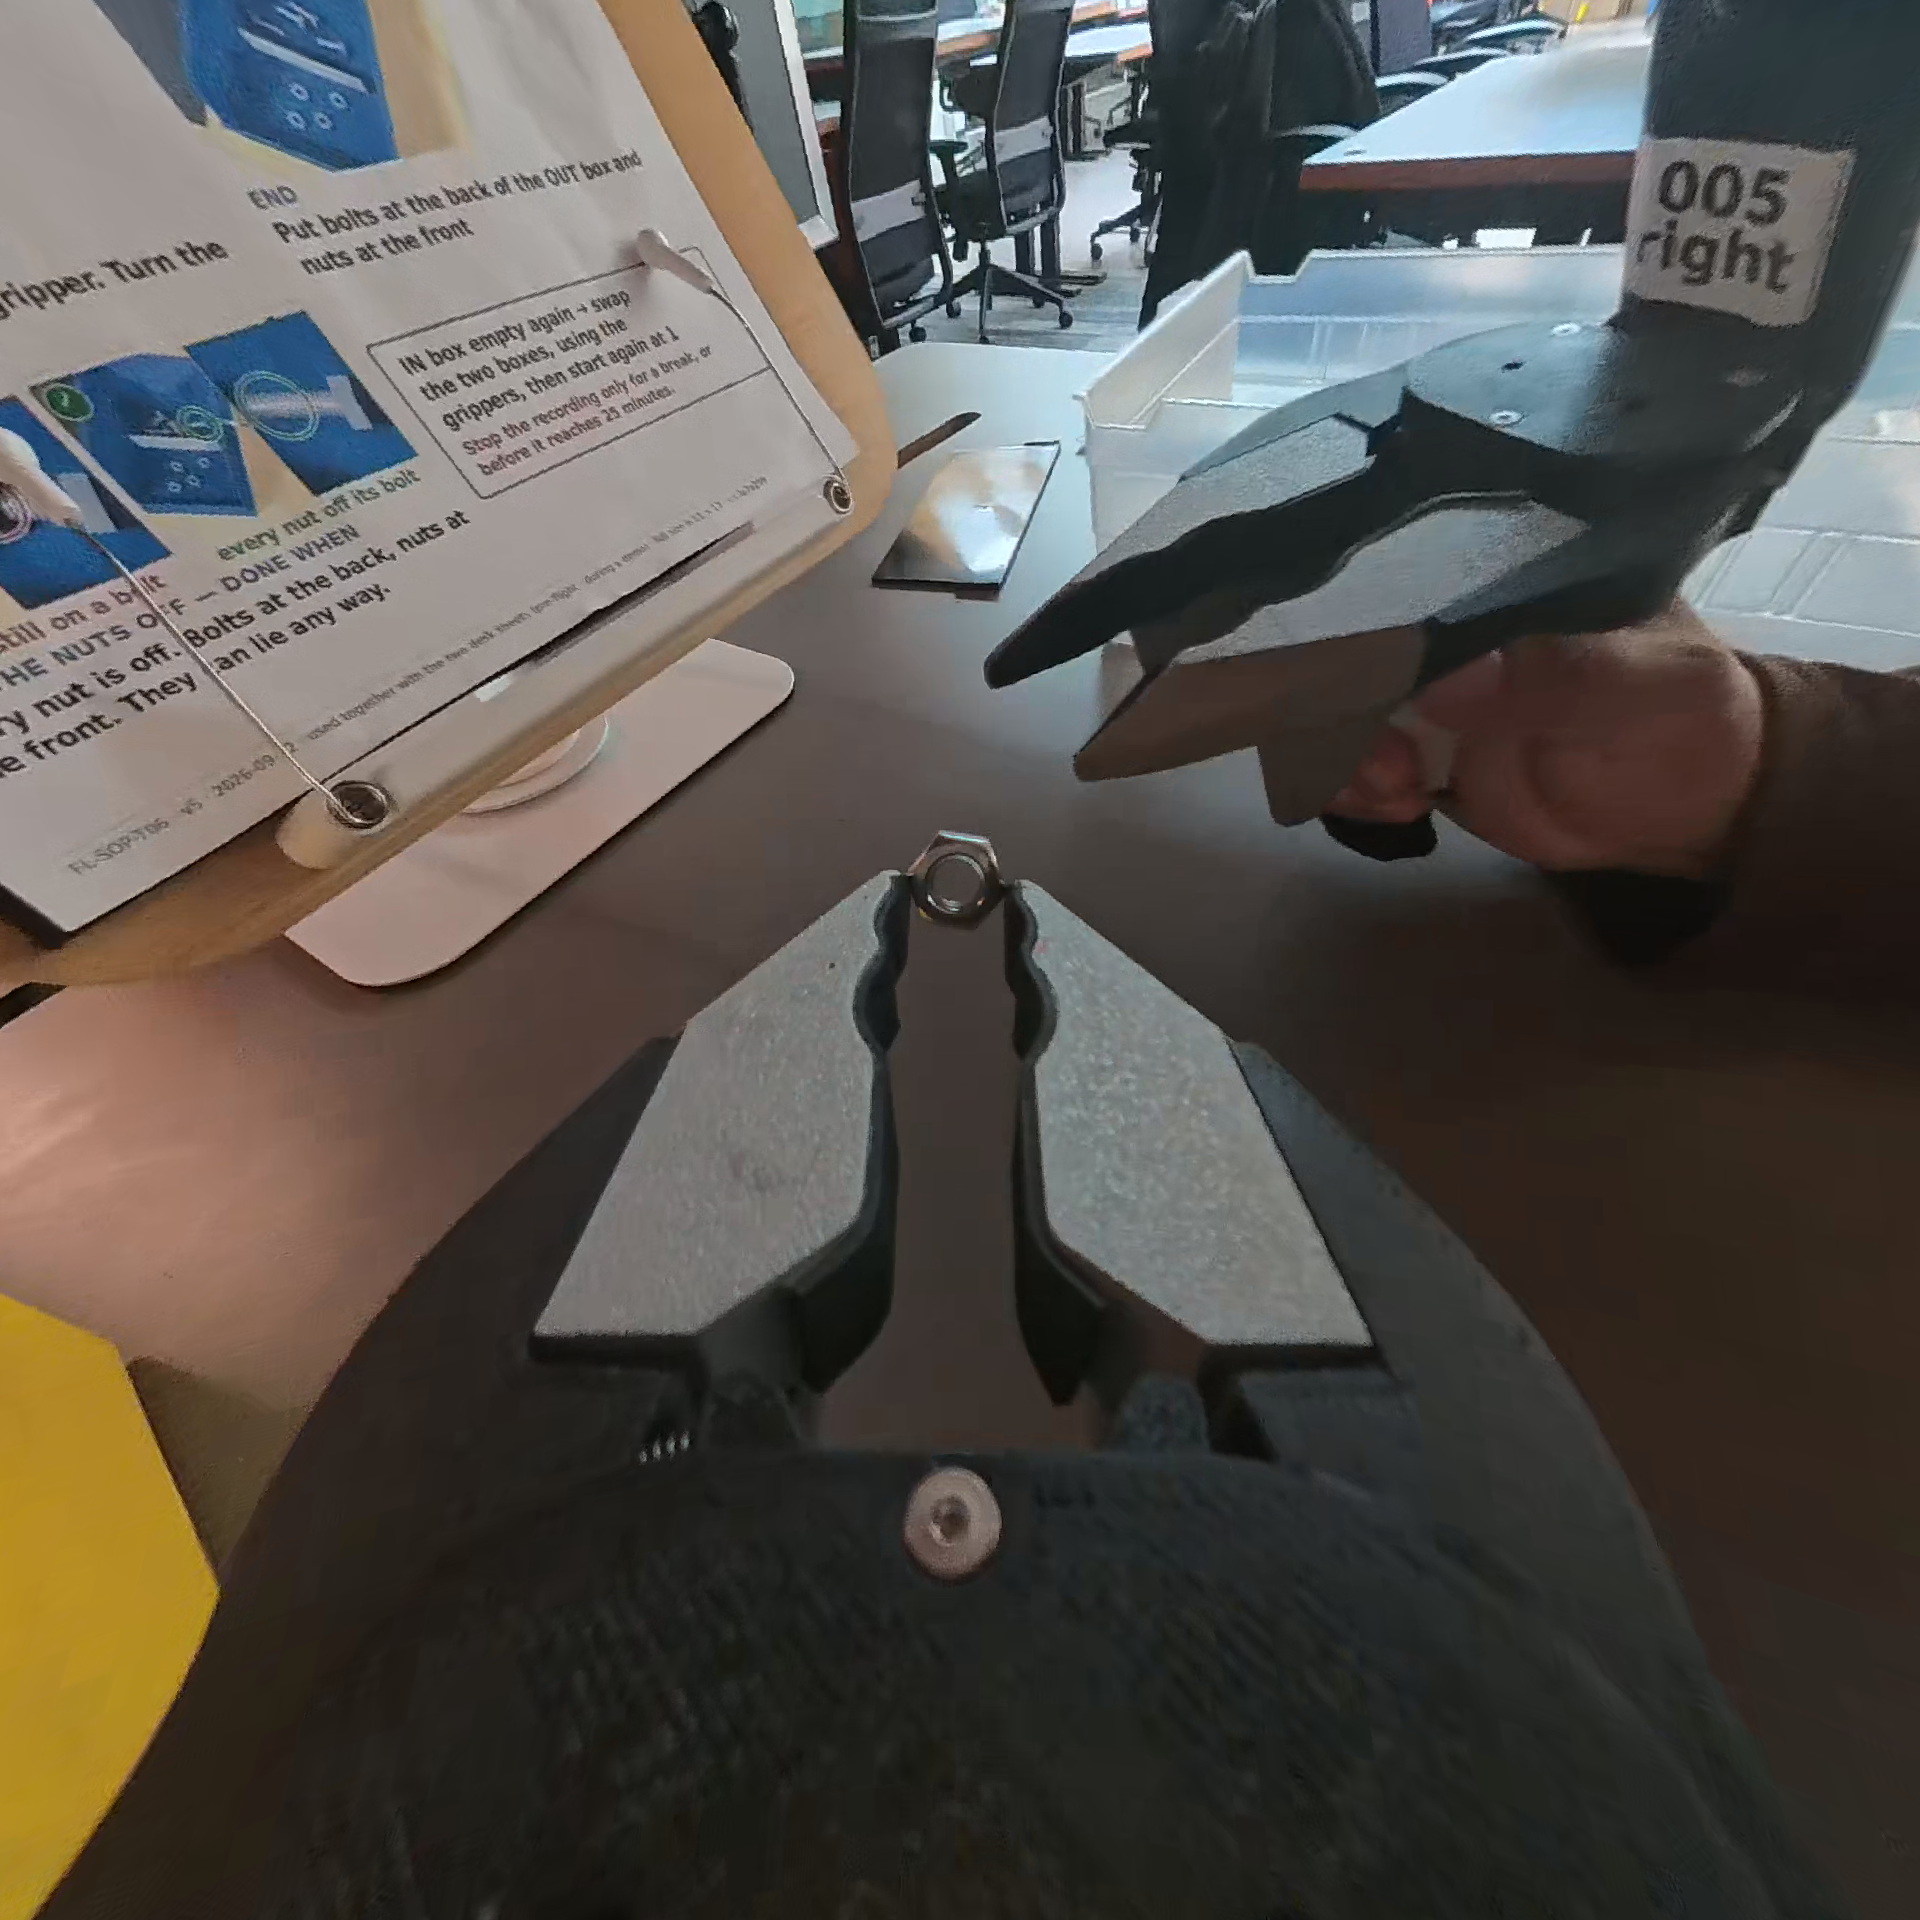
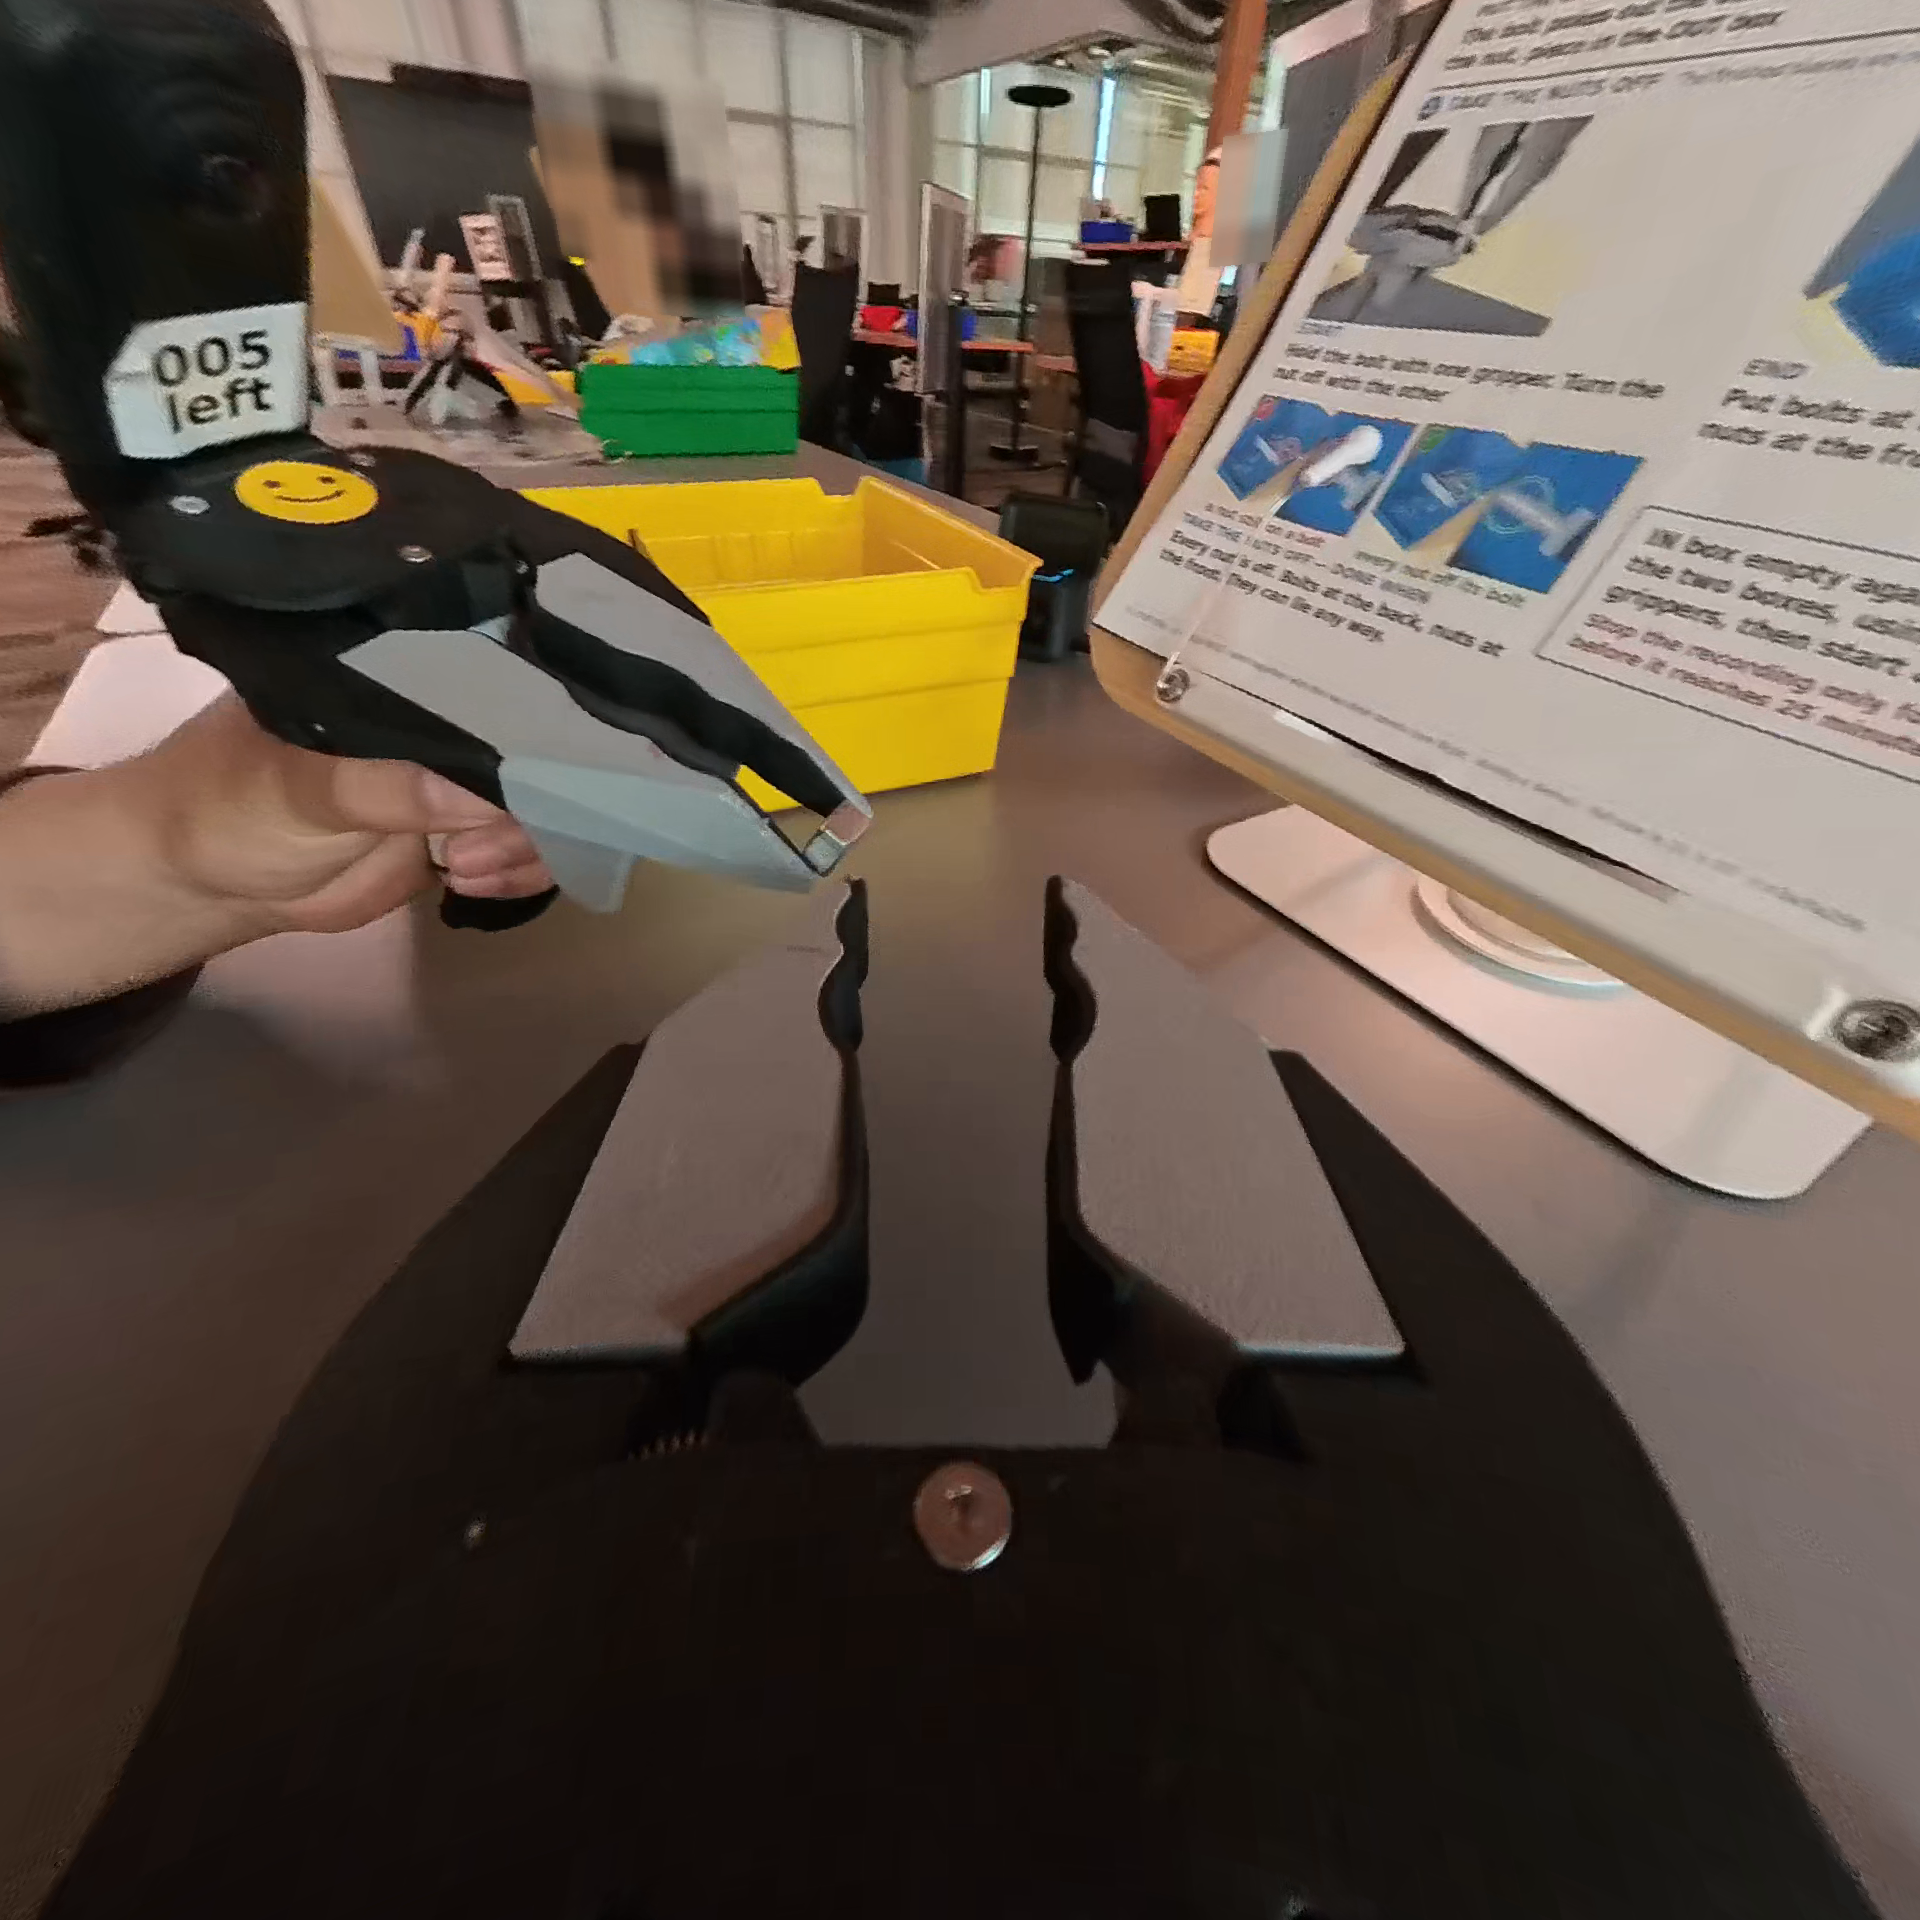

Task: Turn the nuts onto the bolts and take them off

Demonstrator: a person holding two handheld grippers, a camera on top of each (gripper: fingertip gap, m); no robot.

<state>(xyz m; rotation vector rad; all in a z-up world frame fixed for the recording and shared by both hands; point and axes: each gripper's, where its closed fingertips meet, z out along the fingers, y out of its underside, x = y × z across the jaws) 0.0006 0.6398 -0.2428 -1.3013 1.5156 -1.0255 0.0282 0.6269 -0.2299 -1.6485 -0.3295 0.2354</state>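
Note:
My left gripper [image 1: 953, 894] is shut on a small silver hex nut [image 1: 953, 881], pinched at its fingertips above the dark table. In the right wrist view the left gripper [image 2: 831, 836] comes in from the left with the nut [image 2: 837, 828] at its tip, just left of my right fingertips. My right gripper [image 2: 951, 894] is open and empty, jaws a hand's width apart. In the left wrist view the right gripper [image 1: 1049, 707] hangs at upper right, held by a hand [image 1: 1579, 758]. No bolt shows in either view.
A wooden stand [image 1: 831, 343] with an instruction sheet [image 2: 1558, 416] on a white base [image 1: 582, 758] stands on the dark table [image 1: 1351, 1039]. A yellow bin [image 2: 883, 623] sits behind the left gripper. A clear plastic box [image 1: 1174, 416] and a dark plate [image 1: 977, 520] lie farther back. There is about 4 cm between the tips of the two grippers.

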